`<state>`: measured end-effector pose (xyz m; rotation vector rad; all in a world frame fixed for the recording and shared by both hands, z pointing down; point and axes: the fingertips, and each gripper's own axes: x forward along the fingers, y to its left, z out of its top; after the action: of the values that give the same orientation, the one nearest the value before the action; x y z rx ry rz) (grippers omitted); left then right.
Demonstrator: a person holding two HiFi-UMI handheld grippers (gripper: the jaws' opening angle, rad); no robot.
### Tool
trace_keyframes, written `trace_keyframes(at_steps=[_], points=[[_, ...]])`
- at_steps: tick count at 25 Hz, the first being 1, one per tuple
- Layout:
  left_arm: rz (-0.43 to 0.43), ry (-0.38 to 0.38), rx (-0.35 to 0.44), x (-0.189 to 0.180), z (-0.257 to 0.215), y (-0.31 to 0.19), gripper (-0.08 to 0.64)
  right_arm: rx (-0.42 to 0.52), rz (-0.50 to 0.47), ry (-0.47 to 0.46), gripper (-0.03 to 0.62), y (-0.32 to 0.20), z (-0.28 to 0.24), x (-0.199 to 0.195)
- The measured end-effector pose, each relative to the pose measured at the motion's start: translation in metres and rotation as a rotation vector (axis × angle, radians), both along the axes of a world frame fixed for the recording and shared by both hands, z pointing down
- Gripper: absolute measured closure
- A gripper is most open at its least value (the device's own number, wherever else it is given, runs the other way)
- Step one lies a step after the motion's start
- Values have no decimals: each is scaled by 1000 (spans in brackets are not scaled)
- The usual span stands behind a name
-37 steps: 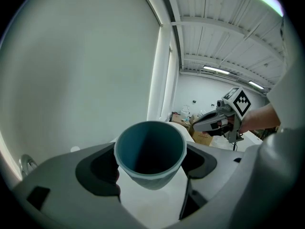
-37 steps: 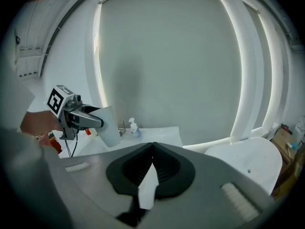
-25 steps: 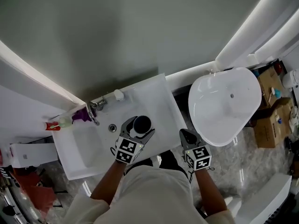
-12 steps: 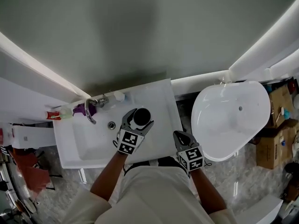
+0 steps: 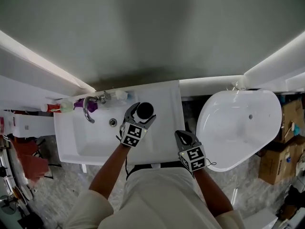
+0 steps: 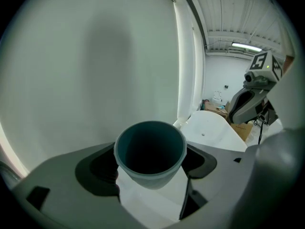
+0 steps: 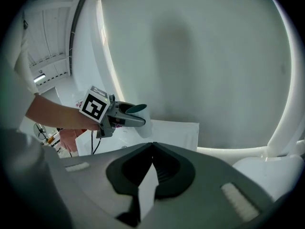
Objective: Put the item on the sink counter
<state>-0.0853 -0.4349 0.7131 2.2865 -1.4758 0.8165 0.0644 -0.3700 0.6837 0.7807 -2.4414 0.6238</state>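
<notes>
Head view: my left gripper (image 5: pixel 141 115) has the cup (image 5: pixel 144 110) over the sink counter (image 5: pixel 167 99), at picture centre, its dark mouth facing up.
Left gripper view: the cup sits lower centre, long axis upright; my fingers are spread wide, pinching its sides.
Right gripper view: only here is the cup side-on, left of centre; my right gripper (image 7: pixel 152 146) has its fingers pressed together, empty.

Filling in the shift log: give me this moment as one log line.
left claw: shut on cup | cup: over sink counter, right of basin | right claw: shut, empty, near counter's front edge
</notes>
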Motion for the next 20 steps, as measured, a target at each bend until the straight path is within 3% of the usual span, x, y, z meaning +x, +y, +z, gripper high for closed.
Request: trace_keyframes(at_steps=[8,20], points=[[-93,-31,29,-23,42,-37,172,-32,-85,25,581,-16,23,-8],[-153,-45,11,-30,95,-76,172,-95,-148,37,581,-26,58,-13]])
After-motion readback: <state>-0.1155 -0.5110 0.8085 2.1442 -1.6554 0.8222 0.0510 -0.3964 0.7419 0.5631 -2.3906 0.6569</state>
